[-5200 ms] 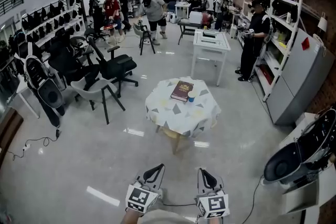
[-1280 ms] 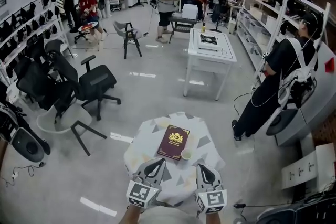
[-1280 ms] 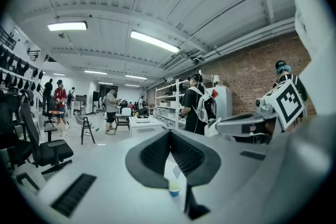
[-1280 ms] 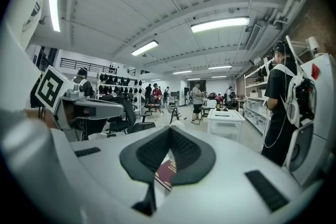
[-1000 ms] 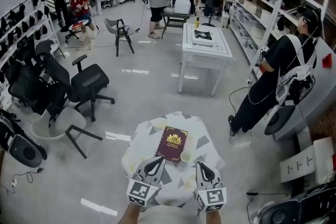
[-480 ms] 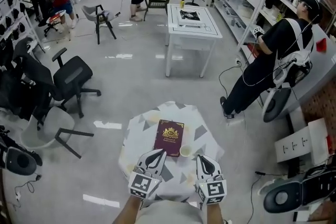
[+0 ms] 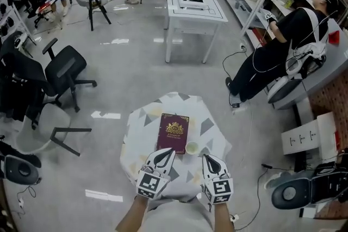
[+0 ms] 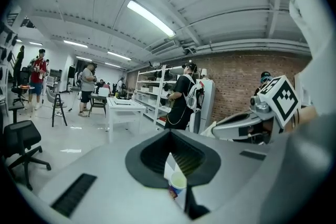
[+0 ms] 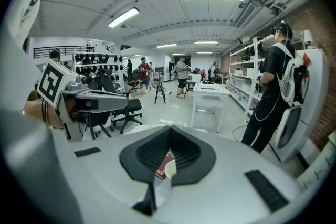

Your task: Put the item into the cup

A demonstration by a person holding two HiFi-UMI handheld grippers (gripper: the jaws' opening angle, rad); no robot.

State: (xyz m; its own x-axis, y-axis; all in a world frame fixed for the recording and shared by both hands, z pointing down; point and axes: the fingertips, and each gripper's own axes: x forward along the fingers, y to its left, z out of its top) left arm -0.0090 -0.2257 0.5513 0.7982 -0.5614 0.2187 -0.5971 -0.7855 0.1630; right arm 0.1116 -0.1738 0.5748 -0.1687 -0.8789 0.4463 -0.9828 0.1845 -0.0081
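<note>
Reaching comes first, I'd judge. Left tool [image 7: 171,151] hangs over the near edge of the cloth-covered counter [image 7: 142,133], jaws pinched together on nothing. Just beyond lies the maroon book [image 7: 173,132], with the cup [image 7: 192,148] just beside its near right corner. Right tool [image 7: 206,157], likewise closed and empty, sits just short of the cup. No small item shows, so locate it before opening either tool.

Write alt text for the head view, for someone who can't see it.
Left tongs and right tongs hover, empty, near a small table holding a red book and a cup; a chair and a person are beyond.
</note>
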